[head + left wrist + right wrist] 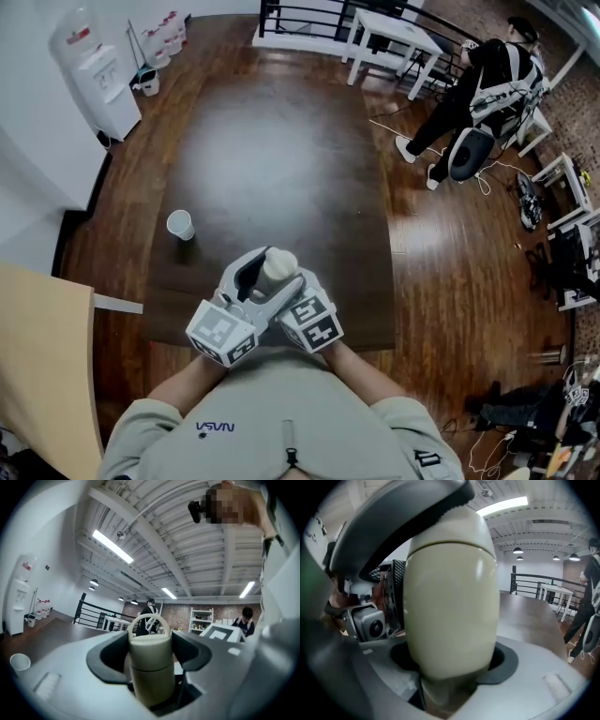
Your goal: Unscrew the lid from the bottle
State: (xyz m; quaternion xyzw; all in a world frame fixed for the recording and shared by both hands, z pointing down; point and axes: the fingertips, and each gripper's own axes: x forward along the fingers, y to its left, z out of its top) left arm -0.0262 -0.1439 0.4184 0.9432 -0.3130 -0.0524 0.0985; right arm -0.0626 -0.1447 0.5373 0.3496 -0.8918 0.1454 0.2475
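The cream bottle (pixel 450 597) is held up over the near part of the counter (pixel 281 141). The right gripper (pixel 452 667) clamps its body; the left gripper (pixel 151 654) is closed on the lid (pixel 149 641). The lid looks fully on, so I judge the unscrewing is not begun.

Left hand-held gripper (pixel 262 274) tight on the lid (pixel 150 648), right hand-held gripper (pixel 290 286) tight on the bottle (pixel 450 611).

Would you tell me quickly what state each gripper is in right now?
Left gripper: jaws closed on the lid.
Right gripper: jaws closed on the bottle.
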